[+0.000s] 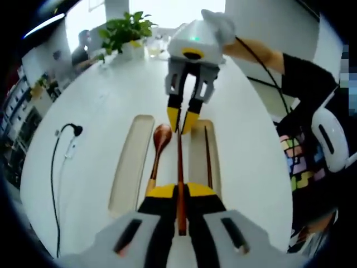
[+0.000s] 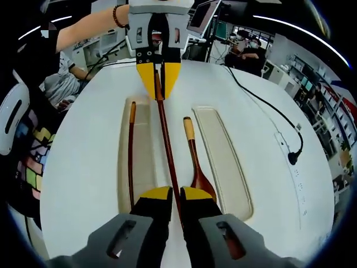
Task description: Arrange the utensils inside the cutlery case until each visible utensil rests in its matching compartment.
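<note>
A cream cutlery case (image 1: 129,167) (image 2: 223,162) lies on the white table. One dark wooden chopstick (image 1: 180,162) (image 2: 166,139) runs along the case's middle, held at both ends. My left gripper (image 1: 181,192) (image 2: 159,78) is shut on one end and my right gripper (image 1: 182,120) (image 2: 174,195) is shut on the other. A second chopstick (image 1: 207,156) (image 2: 131,156) rests in an outer compartment. A wooden spoon (image 1: 159,142) (image 2: 195,164) lies beside the held chopstick. The other outer compartment holds nothing. I cannot tell whether the held chopstick touches the case.
A black cable with a plug (image 1: 70,129) (image 2: 293,156) lies on the table (image 1: 89,100) beside the case. A potted plant (image 1: 125,30) stands at the table's far end. The person holding the grippers (image 1: 312,128) stands at the table edge; other people (image 2: 248,50) sit farther off.
</note>
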Available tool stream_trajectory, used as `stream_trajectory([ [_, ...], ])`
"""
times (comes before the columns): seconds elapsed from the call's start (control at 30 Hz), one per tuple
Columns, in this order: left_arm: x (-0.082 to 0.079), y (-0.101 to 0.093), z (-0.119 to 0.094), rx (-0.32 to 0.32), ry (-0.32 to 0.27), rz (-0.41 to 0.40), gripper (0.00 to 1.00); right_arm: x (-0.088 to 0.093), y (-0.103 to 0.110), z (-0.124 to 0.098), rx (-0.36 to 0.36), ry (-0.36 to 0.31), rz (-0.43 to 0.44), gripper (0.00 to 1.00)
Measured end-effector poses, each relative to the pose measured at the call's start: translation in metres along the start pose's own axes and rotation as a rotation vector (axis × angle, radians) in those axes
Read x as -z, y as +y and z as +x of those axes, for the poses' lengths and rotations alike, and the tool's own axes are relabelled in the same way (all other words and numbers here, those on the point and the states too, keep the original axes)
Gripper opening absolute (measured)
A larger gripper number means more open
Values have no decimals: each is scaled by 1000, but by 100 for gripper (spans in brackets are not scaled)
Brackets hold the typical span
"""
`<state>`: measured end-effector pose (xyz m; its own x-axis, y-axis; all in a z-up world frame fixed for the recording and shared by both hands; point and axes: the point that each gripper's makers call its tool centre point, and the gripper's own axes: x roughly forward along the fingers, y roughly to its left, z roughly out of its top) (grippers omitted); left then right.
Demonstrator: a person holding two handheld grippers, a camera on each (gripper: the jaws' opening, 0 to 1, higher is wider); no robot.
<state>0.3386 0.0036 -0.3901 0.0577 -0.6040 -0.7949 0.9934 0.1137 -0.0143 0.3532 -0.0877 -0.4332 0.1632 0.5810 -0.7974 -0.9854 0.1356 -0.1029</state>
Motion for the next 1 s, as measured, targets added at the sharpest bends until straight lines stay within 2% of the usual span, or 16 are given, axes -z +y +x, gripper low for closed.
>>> stream_trajectory([
  [0.17, 6, -7, -5, 3, 2, -7, 5, -10, 14, -2, 0, 8, -48, 4],
  [0.33, 24, -16, -2, 14, 36, -14, 5, -19, 29, -1, -13, 15, -54, 3],
  [0.53, 35, -26, 4, 34, 53, -18, 5, -16, 40, 4, -24, 78, -62, 3],
  [0.87, 51, -37, 21, 69, 94, -31, 5, -8, 53, 16, -56, 117, -56, 3],
  [1.0, 55, -38, 25, 74, 103, -43, 5, -7, 49, 15, -60, 127, -68, 3],
])
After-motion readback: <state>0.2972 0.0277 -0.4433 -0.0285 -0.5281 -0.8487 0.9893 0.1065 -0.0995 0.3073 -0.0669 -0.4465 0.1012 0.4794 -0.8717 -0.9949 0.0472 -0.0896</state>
